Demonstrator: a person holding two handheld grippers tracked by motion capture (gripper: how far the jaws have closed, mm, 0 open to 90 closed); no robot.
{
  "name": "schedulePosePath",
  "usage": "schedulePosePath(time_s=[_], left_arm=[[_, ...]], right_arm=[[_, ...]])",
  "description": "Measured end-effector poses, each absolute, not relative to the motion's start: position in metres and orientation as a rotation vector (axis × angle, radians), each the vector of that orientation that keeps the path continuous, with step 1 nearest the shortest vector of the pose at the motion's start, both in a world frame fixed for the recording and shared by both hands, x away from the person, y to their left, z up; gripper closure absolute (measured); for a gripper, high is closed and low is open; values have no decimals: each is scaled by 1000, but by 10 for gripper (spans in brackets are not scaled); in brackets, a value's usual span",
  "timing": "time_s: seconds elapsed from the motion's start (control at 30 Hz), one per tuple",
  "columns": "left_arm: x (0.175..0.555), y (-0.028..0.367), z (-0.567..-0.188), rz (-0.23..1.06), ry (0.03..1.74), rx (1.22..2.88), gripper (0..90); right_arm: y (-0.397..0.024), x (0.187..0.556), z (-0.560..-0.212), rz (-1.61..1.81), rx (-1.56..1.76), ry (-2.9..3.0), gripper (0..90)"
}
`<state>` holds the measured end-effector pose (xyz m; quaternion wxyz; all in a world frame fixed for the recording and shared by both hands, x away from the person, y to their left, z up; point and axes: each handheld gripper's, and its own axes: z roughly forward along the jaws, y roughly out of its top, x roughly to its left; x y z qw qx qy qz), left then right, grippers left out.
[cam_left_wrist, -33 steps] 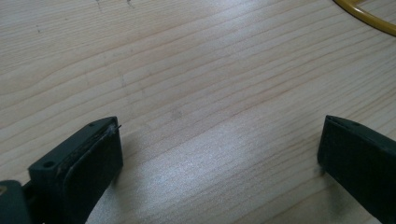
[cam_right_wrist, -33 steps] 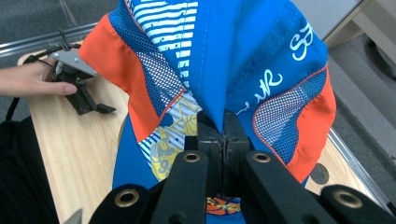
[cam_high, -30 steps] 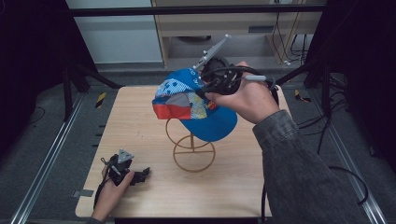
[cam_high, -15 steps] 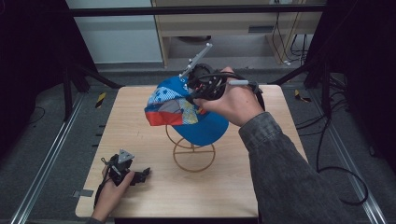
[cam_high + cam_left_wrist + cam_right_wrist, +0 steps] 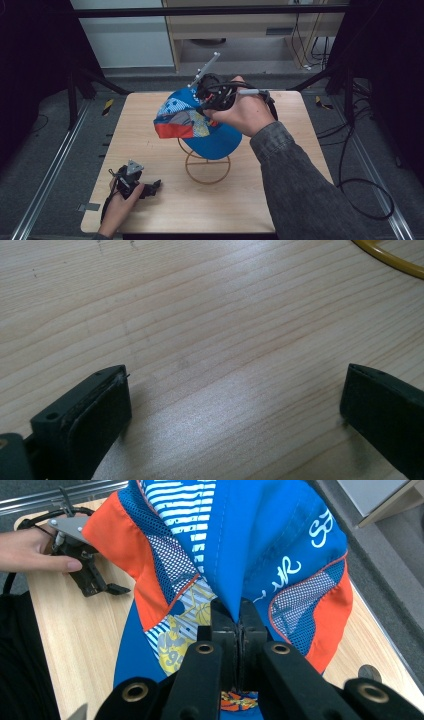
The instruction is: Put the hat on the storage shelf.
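1. The cap [image 5: 200,122] hangs over the wire stand [image 5: 207,165] near the middle of the worktop [image 5: 150,140], a little toward the far edge. It is carried by the right gripper [image 5: 239,615], whose jaws are pinched together on a fold of the crown fabric.
2. It looks light and soft — the crown puckers up into a ridge where it is pinched, so I'd expect it to sag and swing rather than keep its form.
3. The brim reads stiffer and flat. I'd judge that, or the thick seam along the crown, the surer place to take hold; thin mesh could slip or stretch.
4. Materials: blue woven cloth with white lettering, orange panels, net-like mesh patches and a printed striped patch.
5. The stand is thin yellow wire bent into a ring base and a looped upright — likely easy to tip.
6. The left gripper [image 5: 131,180] rests near the worktop's near-left corner, jaws spread wide over bare, pale, grained wood.
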<state>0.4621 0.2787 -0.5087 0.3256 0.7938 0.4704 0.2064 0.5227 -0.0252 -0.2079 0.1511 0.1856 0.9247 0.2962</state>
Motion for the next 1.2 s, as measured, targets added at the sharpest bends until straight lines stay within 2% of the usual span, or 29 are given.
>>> schedulePosePath(time_s=[0.77, 1.2], left_arm=[[462, 278, -509, 538, 1226, 2082, 0], [462, 278, -509, 540, 1226, 2081, 0]], right_arm=[[-11, 523, -222, 800, 511, 2694, 878], [-10, 523, -228, 799, 505, 2710, 824]])
